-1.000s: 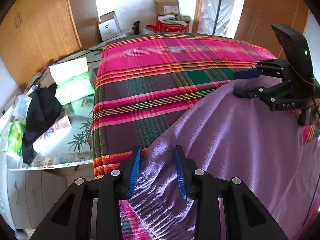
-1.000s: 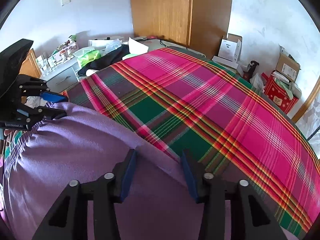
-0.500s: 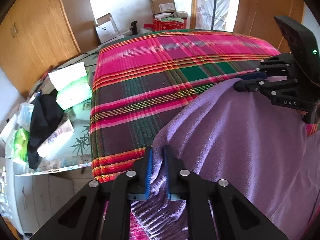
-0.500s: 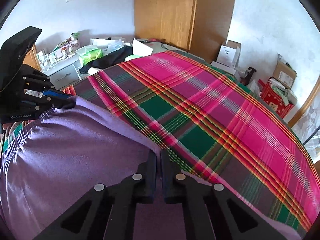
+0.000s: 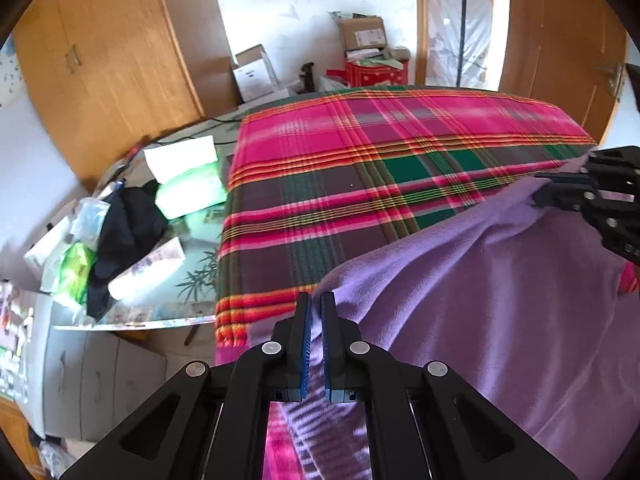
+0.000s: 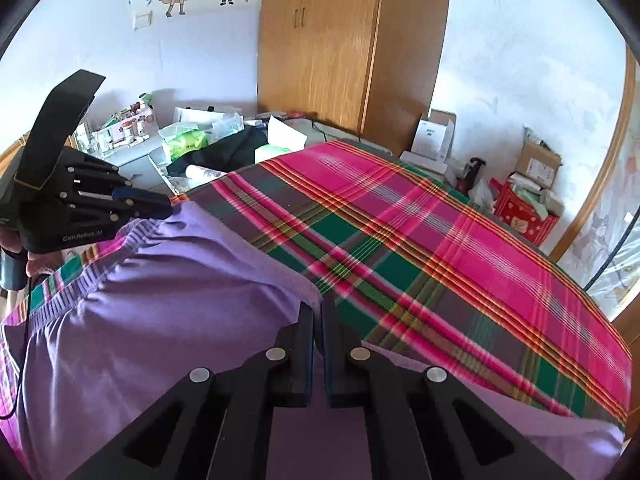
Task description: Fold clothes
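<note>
A purple garment (image 5: 500, 292) with a ribbed, gathered band lies on a bed under a pink, green and brown plaid blanket (image 5: 360, 168). My left gripper (image 5: 315, 312) is shut on one corner of the garment's edge, next to the bed's left side. In the same view the right gripper (image 5: 552, 194) pinches the other corner at the far right. The right wrist view shows my right gripper (image 6: 318, 314) shut on the purple garment (image 6: 160, 300), with the left gripper (image 6: 160, 206) clamping the cloth at the far left. The edge between both grippers is raised off the plaid blanket (image 6: 440, 240).
A cluttered side table (image 5: 132, 312) stands left of the bed with a black cloth (image 5: 124, 232), green packets and a tube. A wooden wardrobe (image 6: 340, 48) and cardboard boxes (image 5: 360, 36) line the far wall. A red box (image 6: 524, 216) sits by the door.
Both grippers closed from open onto the purple garment's edge. They then lifted it and carried it forward over the blanket, the right one moving farther.
</note>
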Available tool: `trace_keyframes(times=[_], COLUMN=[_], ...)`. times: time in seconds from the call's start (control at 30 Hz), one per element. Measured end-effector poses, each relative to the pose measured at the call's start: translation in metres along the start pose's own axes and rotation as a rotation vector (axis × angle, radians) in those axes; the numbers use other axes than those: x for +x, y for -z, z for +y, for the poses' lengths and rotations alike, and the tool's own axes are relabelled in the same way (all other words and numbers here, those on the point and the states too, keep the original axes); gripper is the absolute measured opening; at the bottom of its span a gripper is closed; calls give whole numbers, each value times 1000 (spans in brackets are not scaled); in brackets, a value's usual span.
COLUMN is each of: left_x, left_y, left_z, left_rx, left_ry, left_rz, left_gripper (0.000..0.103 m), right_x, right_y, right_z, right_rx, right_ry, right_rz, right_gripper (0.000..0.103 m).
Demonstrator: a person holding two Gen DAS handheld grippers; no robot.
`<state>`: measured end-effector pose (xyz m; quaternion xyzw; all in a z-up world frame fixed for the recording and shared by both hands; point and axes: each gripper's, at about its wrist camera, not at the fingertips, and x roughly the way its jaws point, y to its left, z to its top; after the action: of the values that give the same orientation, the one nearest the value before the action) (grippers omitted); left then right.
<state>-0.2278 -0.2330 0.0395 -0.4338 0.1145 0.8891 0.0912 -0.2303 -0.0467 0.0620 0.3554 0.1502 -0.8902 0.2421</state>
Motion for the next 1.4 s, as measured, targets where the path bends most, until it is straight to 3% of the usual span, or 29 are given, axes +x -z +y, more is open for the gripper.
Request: trace_keyframes(times=[0.3, 0.5, 0.63, 0.8, 1.0, 1.4], left_x=[-24, -23, -23, 1, 23, 51], left_y=[16, 13, 8, 3, 2, 3], left_z=[-7, 25, 37, 50, 62, 63], left_rx=[-25, -298, -437, -673, -866, -1038], left_ry=[14, 193, 288, 418, 423, 397], left_rz=[-12, 56, 80, 195, 238, 356], left_gripper=[4, 6, 30, 41, 43, 43], right_x=[-22, -24, -23, -23, -22, -22], right_y=[22, 30, 36, 40, 45, 52], right_z=[25, 31, 32, 34, 38, 36], right_rx=[-26, -34, -28, -39, -53, -42], right_ry=[43, 49, 45, 45, 39, 14], right_rz=[-8, -14, -14, -18, -16, -20], right_gripper=[4, 4, 4, 4, 4, 4])
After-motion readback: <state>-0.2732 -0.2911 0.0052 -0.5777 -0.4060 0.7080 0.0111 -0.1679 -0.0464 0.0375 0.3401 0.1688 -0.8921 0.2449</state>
